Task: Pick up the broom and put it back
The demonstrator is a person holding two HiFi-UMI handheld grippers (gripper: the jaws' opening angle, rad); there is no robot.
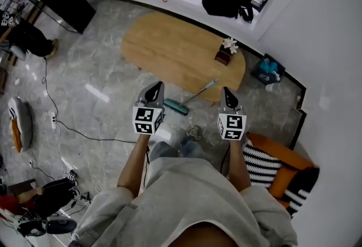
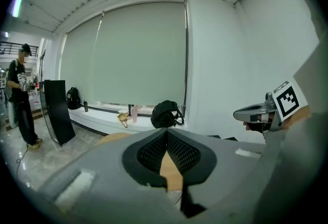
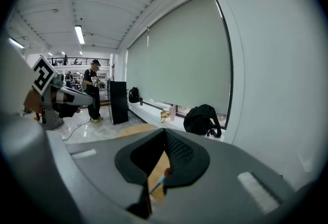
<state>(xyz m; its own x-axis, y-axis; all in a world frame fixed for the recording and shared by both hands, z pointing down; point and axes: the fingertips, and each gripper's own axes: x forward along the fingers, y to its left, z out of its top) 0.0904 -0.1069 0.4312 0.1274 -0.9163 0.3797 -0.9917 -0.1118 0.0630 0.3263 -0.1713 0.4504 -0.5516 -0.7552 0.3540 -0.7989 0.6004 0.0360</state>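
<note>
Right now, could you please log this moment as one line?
broom: on floor by table | left claw: shut, empty | right claw: shut, empty

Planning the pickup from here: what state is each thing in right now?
left gripper: shut, empty.
right gripper: shut, empty.
broom: lying on the floor by the table, ungripped.
window blind: pulled down.

Grey marble floor [image 1: 102,76], oval wooden table [image 1: 181,53], white walls.
</note>
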